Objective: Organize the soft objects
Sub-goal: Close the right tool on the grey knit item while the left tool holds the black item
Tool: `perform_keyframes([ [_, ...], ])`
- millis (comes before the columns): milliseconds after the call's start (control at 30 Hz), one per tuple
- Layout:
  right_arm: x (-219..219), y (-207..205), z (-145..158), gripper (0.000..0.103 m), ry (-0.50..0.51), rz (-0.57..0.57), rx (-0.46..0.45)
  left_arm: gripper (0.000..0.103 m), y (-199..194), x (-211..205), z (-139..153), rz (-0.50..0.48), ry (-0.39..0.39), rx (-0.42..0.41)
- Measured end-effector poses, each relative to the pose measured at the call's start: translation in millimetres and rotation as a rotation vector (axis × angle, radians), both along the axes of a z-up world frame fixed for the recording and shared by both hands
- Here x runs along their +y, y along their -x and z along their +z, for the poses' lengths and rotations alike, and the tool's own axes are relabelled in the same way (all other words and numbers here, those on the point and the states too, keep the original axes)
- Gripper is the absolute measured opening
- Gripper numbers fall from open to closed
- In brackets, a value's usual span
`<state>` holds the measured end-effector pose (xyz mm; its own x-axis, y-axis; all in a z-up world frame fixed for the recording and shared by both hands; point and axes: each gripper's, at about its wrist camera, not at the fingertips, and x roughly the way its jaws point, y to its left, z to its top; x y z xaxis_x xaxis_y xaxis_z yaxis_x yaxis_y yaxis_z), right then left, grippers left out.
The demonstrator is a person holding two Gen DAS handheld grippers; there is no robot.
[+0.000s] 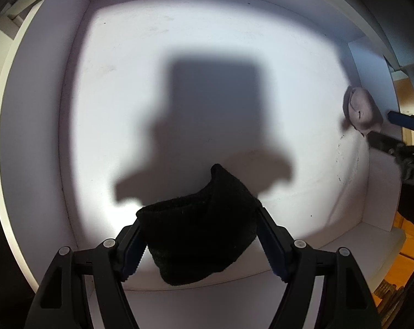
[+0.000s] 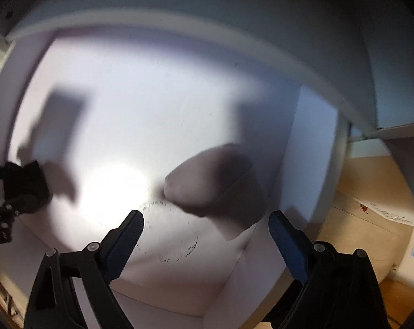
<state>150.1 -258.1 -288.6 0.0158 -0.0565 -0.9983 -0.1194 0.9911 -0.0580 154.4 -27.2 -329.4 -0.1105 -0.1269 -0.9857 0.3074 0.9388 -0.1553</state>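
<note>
- Grippers point down into a white box (image 1: 78,63) with smooth flat walls and a floor lit by a bright patch.
- The left gripper (image 1: 200,242) is clamped on a black knitted bundle (image 1: 198,230): both blue ribbed pads press its sides, and the soft, fuzzy cloth bulges out above and below them, held over the box floor.
- The right gripper (image 2: 207,242) stands wide, its blue toothed pads well apart with nothing between them; only the box floor shows in the gap.
- A pale pinkish-grey soft bundle (image 2: 207,178), rounded and pillow-like, lies on the floor beyond the right gripper's fingertips, near the box's right wall; it is blurred in the right wrist view. Whether a fingertip touches it cannot be told.
- In the left wrist view the same pale bundle (image 1: 362,111) sits against the right wall, with the right gripper's blue fingertip just beside it.
- Dark scuff marks (image 2: 176,249) in a curved line speckle the white floor near the pale bundle.
- No writing can be read anywhere.
</note>
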Motion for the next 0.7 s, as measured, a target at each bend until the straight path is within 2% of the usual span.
perform_keyframes([
  [167,-6.9,-6.7,15.7,0.093,0.042,0.025,-0.085,0.076,-1.1,6.7,-2.4,0.045,0.015,0.009],
  [367,6.0,-13.7,-11.2,0.090,0.024,0.122,-0.015,0.076,-6.4,9.8,3.4,0.043,0.022,0.023],
  [533,21.7,-8.8,-28.4,0.076,0.093,0.192,0.040,0.076,-1.1,5.9,-2.3,0.030,0.020,0.026],
  [567,22.9,-10.5,-30.4,0.074,0.105,0.192,0.037,0.077,-0.3,4.8,-2.4,0.024,0.015,0.023],
  [633,23.5,-10.2,-30.3,0.057,0.114,0.178,0.031,0.077,-2.2,0.6,-2.8,0.013,0.008,0.020],
  [700,20.4,-11.3,-27.1,0.055,0.090,0.150,0.036,0.077,-0.4,-2.5,-5.4,0.007,0.004,0.018],
])
